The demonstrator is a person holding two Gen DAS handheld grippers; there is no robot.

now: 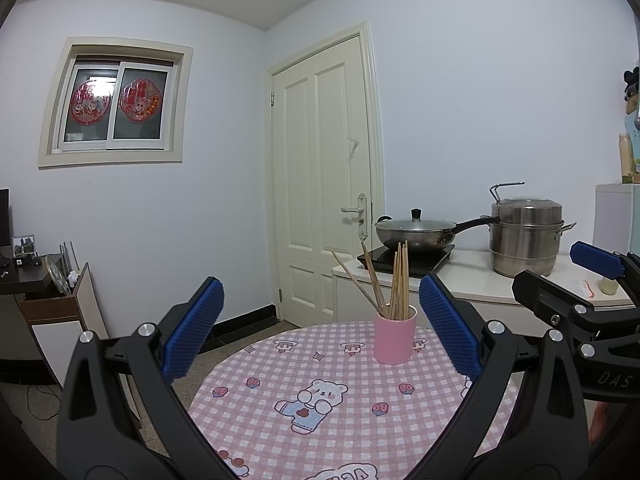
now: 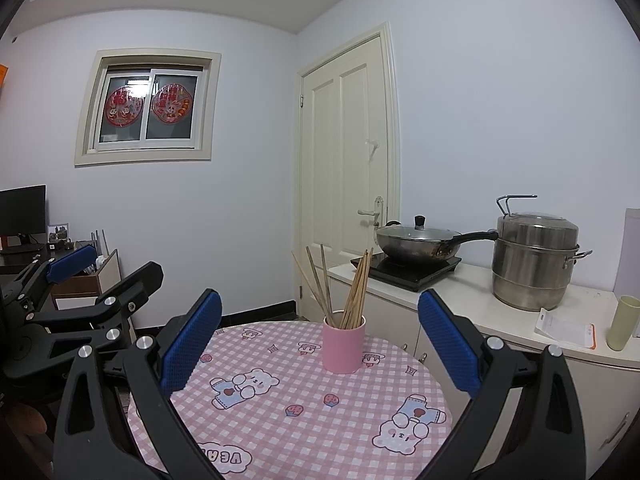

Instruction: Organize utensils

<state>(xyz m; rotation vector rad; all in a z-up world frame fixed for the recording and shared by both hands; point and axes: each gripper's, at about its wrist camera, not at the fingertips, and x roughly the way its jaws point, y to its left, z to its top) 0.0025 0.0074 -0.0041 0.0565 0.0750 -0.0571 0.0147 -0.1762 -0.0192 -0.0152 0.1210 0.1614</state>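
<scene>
Pink cup, plain cylinder, upright on the round table's pink checked cloth with bear prints. Sits toward the far edge of the table, right of centre in the left wrist view.

Wooden chopsticks stand in the cup, thin and tan. Most are bunched near upright; a few lean out to the left, tips fanned apart above the rim.

Left tongs spread wide, nothing between blue pads, held level; right tongs likewise wide apart and empty, side by side with left
</scene>
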